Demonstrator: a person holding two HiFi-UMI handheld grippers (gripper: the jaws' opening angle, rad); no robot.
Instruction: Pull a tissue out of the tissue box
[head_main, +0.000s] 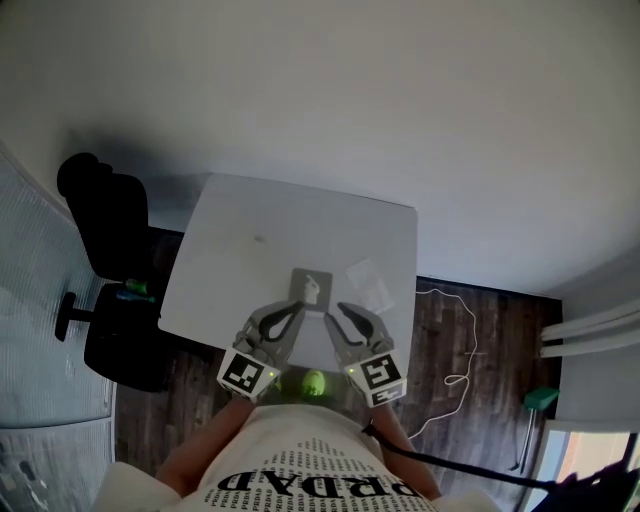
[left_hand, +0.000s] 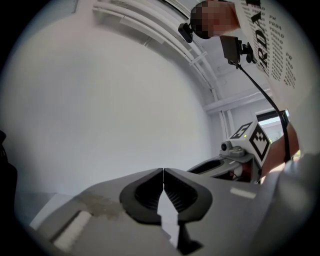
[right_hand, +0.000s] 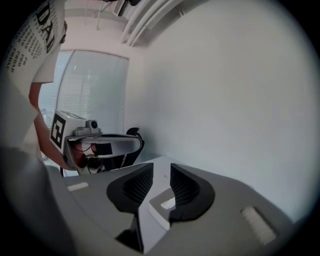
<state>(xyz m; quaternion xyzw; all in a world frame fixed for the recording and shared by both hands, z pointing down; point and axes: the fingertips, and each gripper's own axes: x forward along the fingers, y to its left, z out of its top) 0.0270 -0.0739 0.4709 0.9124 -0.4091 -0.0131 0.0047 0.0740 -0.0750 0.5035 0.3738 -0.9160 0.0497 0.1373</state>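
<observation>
A grey tissue box (head_main: 311, 288) stands near the front edge of the white table (head_main: 250, 260), with a white tissue (head_main: 314, 289) poking out of its top. Both grippers hover just in front of the box. My left gripper (head_main: 302, 304) is at its left corner and my right gripper (head_main: 339, 307) at its right corner. In the left gripper view the left gripper (left_hand: 163, 173) is shut, pad against pad, with nothing between. In the right gripper view the right gripper (right_hand: 161, 175) is open, and the tissue box (right_hand: 155, 212) shows low in the gap, apart from the pads.
A crumpled clear or white sheet (head_main: 368, 283) lies on the table right of the box. A black office chair (head_main: 110, 240) stands left of the table. A thin cable (head_main: 455, 335) snakes over the dark wood floor at the right. A green object (head_main: 314, 381) sits by the person's shirt.
</observation>
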